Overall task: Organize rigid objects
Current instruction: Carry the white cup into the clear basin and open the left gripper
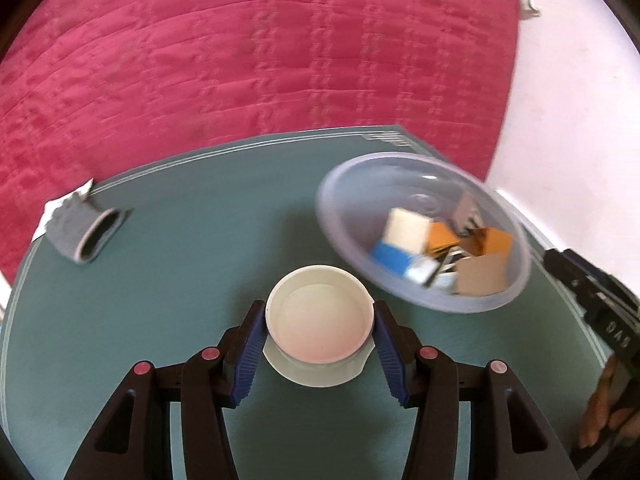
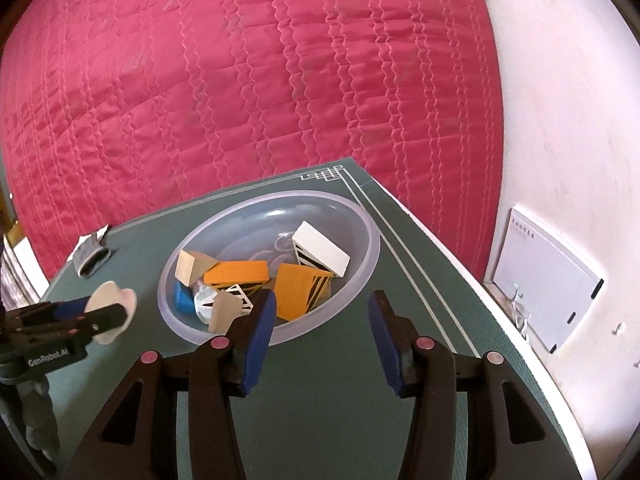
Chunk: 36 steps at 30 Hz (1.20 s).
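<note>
Left gripper (image 1: 320, 334) clamps a small white round container (image 1: 319, 326) by its side walls, blue pads pressed on at 9 and 3 o'clock of the rim; open mouth faces the left wrist camera, interior looks empty and pinkish. Whether its base touches the green mat (image 1: 180, 280) or hangs just above it cannot be told; a pale flange under it blocks the contact line. From the right wrist camera the same container shows at 9 o'clock, blurred, partly hidden behind the left gripper's black finger. Right gripper (image 2: 322, 330) stands parted with nothing between its pads, only bare mat; the left pad overlaps the near rim of the translucent bowl (image 2: 372, 240), contact not resolvable. Bowl sits toward the mat's far right corner and holds a jumble of small boxes: a white box (image 2: 320, 250) at the bowl's 2 o'clock, an orange box (image 2: 236, 272) across the middle, an orange box with black stripes (image 2: 298, 290) at 5 o'clock, a tan box (image 2: 192, 266) at 9 o'clock, a blue box (image 2: 183, 298) mostly buried at 8 o'clock. Printing on them is too small to read. In the left wrist view the bowl is motion-smeared. A grey sleeve-like object (image 1: 86, 226) lies on its side at the mat's far left edge, identity unclear. Pink quilted cover (image 2: 240, 80) fills the background. A person's hand (image 1: 612, 412) is cut off at the left view's 4 o'clock edge.
</note>
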Each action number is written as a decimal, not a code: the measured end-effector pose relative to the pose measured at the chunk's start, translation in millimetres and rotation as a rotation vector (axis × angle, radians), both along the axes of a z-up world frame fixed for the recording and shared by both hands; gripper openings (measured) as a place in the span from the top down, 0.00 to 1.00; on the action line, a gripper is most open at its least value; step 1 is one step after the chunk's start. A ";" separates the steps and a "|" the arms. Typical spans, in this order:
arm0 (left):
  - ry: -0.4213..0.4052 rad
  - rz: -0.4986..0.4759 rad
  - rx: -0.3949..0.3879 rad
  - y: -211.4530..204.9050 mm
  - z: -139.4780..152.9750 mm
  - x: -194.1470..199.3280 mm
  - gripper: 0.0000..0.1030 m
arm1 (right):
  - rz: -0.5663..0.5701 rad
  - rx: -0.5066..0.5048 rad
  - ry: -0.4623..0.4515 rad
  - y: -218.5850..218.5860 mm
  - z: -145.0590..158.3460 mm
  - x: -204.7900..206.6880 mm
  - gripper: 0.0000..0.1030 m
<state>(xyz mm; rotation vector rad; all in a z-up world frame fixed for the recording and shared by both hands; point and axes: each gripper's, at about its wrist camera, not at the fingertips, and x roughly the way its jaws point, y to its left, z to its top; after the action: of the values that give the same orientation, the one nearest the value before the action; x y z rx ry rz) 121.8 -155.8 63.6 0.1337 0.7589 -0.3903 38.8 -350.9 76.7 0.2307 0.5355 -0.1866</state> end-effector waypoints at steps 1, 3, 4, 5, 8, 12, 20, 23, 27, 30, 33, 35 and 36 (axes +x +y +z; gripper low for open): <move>-0.001 -0.010 -0.001 -4.4 0.6 0.1 0.47 | 0.000 0.004 -0.001 -0.8 -0.3 -0.6 0.52; -0.003 -0.029 0.002 -14.7 1.9 1.6 0.47 | -0.003 0.015 -0.001 -2.3 -0.9 -0.1 0.52; -0.006 -0.041 0.005 -21.9 2.3 2.4 0.47 | -0.008 0.024 -0.003 -3.5 -0.9 -0.5 0.52; -0.006 -0.050 0.005 -26.9 2.5 3.1 0.47 | -0.013 0.030 -0.005 -4.7 -1.0 -1.1 0.52; -0.002 -0.074 0.001 -40.1 2.2 5.5 0.47 | -0.023 0.043 -0.013 -8.0 -0.6 -2.4 0.52; 0.002 -0.093 0.010 -54.5 0.1 13.3 0.47 | -0.025 0.054 -0.014 -10.2 -1.2 -3.6 0.52; -0.007 -0.100 0.024 -72.1 -1.8 33.7 0.47 | -0.021 0.049 -0.028 -7.6 -0.4 -5.6 0.52; -0.011 -0.103 0.030 -78.1 -2.2 39.3 0.47 | -0.018 0.051 -0.029 -7.0 -0.7 -5.2 0.52; -0.005 -0.107 0.023 -84.2 -4.5 46.6 0.46 | -0.018 0.053 -0.029 -6.9 -1.1 -4.8 0.52; -0.004 -0.103 0.024 -87.4 -6.6 50.1 0.38 | -0.018 0.052 -0.029 -6.9 -1.1 -4.9 0.52; -0.013 -0.102 0.021 -87.9 -6.7 51.3 0.27 | -0.017 0.052 -0.028 -6.9 -1.3 -4.7 0.52; -0.019 -0.101 0.013 -85.3 -5.0 50.0 0.19 | -0.018 0.054 -0.027 -6.9 -1.5 -4.6 0.52; -0.019 -0.099 0.011 -84.4 -4.6 50.1 0.16 | -0.020 0.055 -0.026 -7.0 -1.9 -4.9 0.52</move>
<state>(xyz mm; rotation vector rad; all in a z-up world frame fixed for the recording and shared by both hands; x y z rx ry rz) 171.9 -240.2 59.0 0.1855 0.7376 -0.4782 33.9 -357.9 74.8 0.2918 0.5130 -0.1879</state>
